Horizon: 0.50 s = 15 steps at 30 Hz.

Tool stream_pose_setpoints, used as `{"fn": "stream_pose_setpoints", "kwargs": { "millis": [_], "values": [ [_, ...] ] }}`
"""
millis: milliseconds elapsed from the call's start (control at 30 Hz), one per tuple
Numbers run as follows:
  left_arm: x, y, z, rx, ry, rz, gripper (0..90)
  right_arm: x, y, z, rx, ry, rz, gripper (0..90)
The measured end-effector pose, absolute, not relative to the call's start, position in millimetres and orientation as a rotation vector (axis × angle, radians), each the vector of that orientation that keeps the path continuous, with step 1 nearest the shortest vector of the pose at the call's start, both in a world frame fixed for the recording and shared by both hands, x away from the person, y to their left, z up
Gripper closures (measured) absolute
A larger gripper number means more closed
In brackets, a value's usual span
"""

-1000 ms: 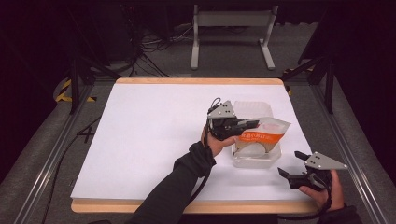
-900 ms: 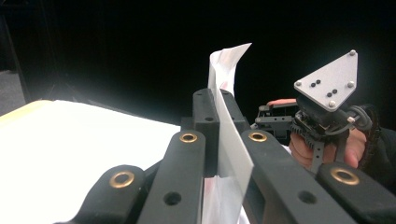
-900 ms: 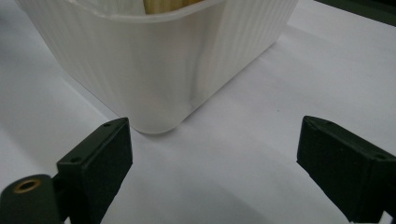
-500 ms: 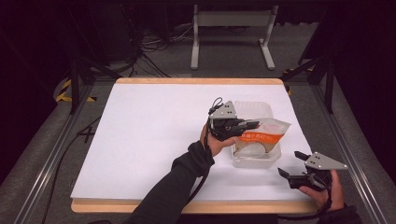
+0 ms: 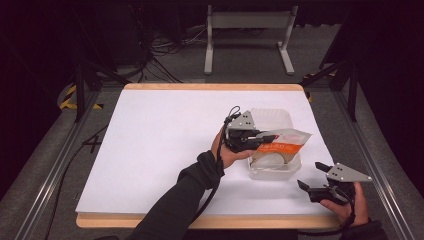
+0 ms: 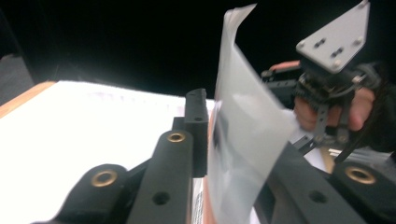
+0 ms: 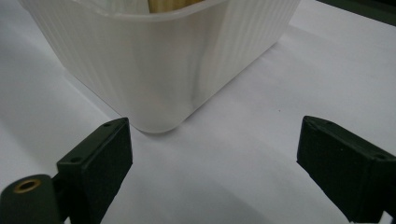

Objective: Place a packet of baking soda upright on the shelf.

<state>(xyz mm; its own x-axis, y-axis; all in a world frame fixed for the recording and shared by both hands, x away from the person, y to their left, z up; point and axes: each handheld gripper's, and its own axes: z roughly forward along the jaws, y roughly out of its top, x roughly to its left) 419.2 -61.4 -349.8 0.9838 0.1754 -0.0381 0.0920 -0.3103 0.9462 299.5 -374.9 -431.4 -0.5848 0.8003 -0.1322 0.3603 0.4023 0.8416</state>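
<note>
I see a clear plastic packet (image 5: 285, 142) with an orange printed band right of centre in the high view, lying across the top of a ribbed white plastic tub (image 5: 274, 169). The tub's lid (image 5: 272, 119) lies open behind it, toward the top of the frame. Something pale and rounded sits inside the tub under the packet; I cannot tell what it is.

My left gripper (image 5: 270, 137) is clamped on the packet's left edge. In the left gripper view the sheet (image 6: 243, 135) stands pinched between the two black jaws, rising through the middle of the frame and blurred.

My right gripper (image 5: 311, 176) sits at the lower right of the high view, near the table's (image 5: 150, 145) front edge and just beside the tub's lower right corner, not touching it. Its jaws stand wide apart with nothing between them. In the right gripper view the tub's corner (image 7: 159, 70) occupies the upper left and white table surface spans the gap.

The white tabletop has a wooden border, with dark floor and cables beyond.
</note>
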Motion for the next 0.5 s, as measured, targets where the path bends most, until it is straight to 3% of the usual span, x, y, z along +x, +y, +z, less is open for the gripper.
{"fn": "stream_pose_setpoints", "kwargs": {
  "millis": [200,500],
  "values": [
    [416.1,-60.9,-348.4,1.924,0.184,0.122,74.6,299.6,-374.8,-431.4,0.987,2.134,1.092,11.2],
    [414.8,-53.7,-348.2,1.970,0.206,0.216,46.3,299.6,-374.7,-431.8,0.986,2.138,1.090,11.2]
  ]
}}
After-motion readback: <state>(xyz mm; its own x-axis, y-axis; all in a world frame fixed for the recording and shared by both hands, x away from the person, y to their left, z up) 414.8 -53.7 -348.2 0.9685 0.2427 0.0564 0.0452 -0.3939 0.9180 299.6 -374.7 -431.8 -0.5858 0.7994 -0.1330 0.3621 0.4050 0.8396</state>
